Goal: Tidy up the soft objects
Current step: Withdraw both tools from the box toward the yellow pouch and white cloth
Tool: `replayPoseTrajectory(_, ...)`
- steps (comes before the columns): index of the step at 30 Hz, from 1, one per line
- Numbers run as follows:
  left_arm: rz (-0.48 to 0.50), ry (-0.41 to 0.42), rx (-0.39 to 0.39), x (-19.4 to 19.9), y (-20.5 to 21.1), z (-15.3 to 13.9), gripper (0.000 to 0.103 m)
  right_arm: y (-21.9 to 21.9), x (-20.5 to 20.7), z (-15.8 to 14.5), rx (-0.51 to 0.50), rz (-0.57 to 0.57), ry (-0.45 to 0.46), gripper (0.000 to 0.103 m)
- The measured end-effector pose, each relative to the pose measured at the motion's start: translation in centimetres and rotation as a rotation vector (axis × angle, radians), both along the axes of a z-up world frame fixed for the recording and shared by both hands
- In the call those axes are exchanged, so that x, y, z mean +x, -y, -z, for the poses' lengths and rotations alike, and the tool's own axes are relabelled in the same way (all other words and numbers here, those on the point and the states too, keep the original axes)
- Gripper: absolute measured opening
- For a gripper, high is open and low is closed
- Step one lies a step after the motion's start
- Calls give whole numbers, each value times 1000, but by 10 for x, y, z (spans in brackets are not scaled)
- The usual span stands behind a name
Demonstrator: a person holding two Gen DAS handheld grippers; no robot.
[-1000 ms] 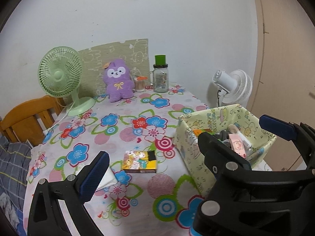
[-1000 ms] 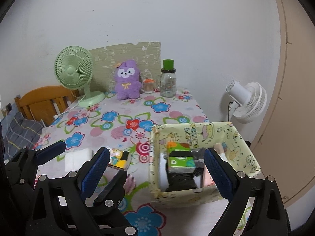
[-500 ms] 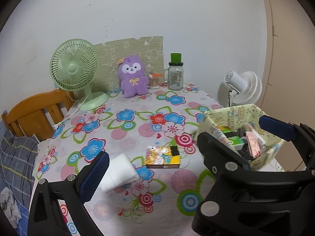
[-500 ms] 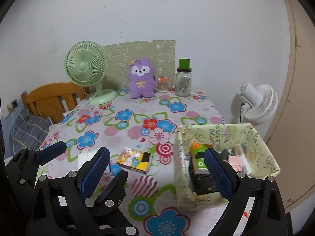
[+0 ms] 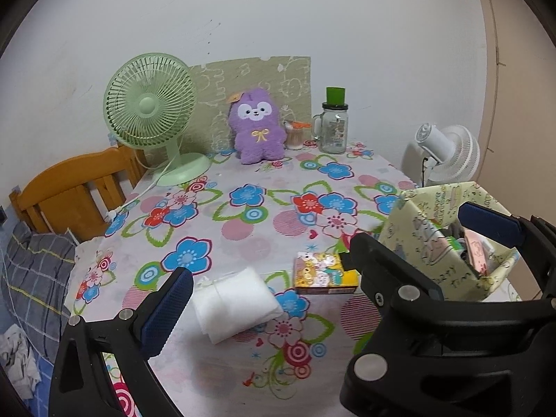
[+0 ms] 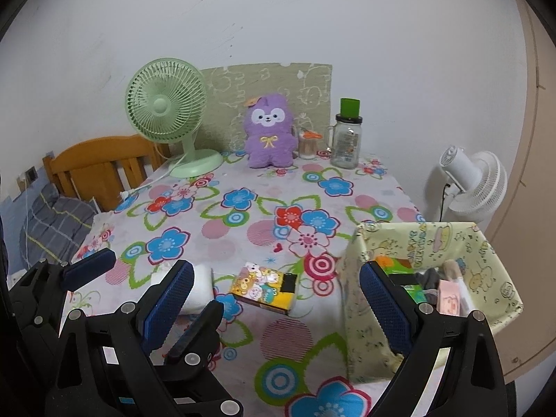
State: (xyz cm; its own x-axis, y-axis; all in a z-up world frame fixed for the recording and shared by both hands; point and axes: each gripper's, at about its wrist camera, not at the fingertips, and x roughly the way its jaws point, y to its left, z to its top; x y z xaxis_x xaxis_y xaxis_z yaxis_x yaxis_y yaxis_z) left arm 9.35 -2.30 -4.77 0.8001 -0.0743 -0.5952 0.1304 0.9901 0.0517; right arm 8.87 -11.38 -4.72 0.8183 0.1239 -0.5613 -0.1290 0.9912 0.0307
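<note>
A folded white cloth (image 5: 236,304) lies on the flowered tablecloth near the front; in the right wrist view (image 6: 199,288) my fingers partly hide it. A cartoon-printed tissue pack (image 5: 325,272) (image 6: 266,286) lies right of it. A yellow fabric basket (image 5: 451,243) (image 6: 431,285) holding several items stands at the right edge. A purple plush (image 5: 257,128) (image 6: 269,132) sits at the back. My left gripper (image 5: 333,264) is open and empty above the cloth and pack. My right gripper (image 6: 278,299) is open and empty, over the pack.
A green desk fan (image 5: 153,111) stands at the back left, its cord running off the left edge. A glass jar with green lid (image 5: 334,121) and a small cup (image 5: 295,135) stand at the back. A white fan (image 5: 448,154) stands beyond the right edge; a wooden chair (image 5: 73,187) at left.
Both grippers have swung left and back from the basket; the cloth and tissue pack now sit nearer the middle of both views. Both stay open.
</note>
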Motion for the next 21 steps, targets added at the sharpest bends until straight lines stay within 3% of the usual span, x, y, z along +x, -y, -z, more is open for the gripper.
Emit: replayPoseTrajectory(21,-49,-89,-2,42,-34,38,102,-28,48,37,-13,-31,-99,98)
